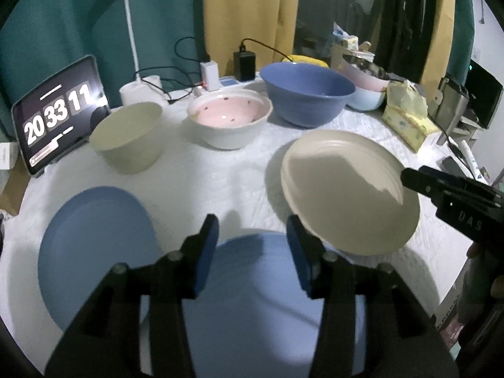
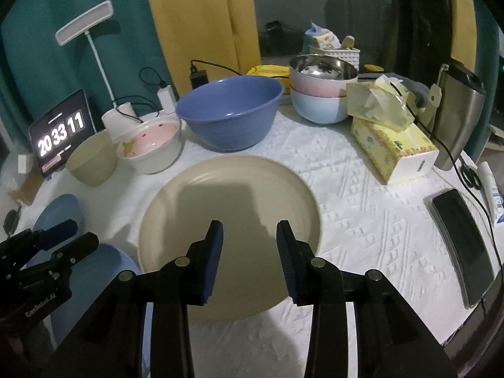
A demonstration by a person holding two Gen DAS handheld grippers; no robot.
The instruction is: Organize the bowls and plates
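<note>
The left tool (image 1: pixel 252 252) and the right tool (image 2: pixel 249 258) each have black angular plastic arms, round silver pivot pins and blue ribbed finger pads (image 2: pixel 214 261); white lettering marks their bodies.

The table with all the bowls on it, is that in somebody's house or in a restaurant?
Most likely somebody's house, maybe a bedroom or living room. The table has a white cloth and holds home things: a desk lamp, a tablet showing a clock, a tissue box. Curtains hang behind.
</note>
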